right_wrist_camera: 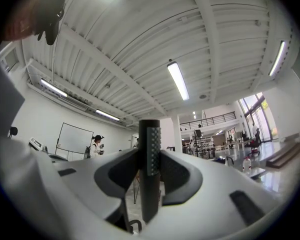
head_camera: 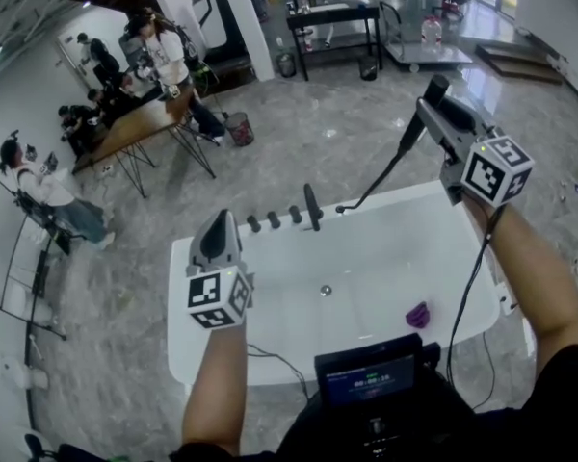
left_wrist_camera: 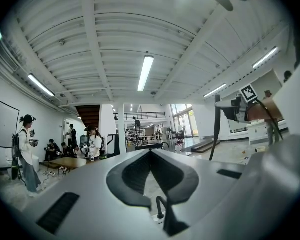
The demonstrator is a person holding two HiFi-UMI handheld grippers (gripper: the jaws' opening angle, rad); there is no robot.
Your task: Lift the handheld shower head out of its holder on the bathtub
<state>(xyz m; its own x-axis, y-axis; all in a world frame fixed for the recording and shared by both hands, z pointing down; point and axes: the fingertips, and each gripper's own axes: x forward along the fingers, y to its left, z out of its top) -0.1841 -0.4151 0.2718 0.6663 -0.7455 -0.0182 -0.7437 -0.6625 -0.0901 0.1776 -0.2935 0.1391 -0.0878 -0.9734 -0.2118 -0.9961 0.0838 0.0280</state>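
The white bathtub lies below me, with a black faucet and three knobs on its far rim. My right gripper is raised above the tub's far right corner and is shut on the black handheld shower head. Its hose hangs down to the far rim. In the right gripper view the shower head stands upright between the jaws of the right gripper. My left gripper hovers over the tub's left end, shut and holding nothing; its tips meet.
A small purple object lies inside the tub near the drain. Several people sit and stand round a wooden table at the back left, with a bin beside it. A black bench stands further back.
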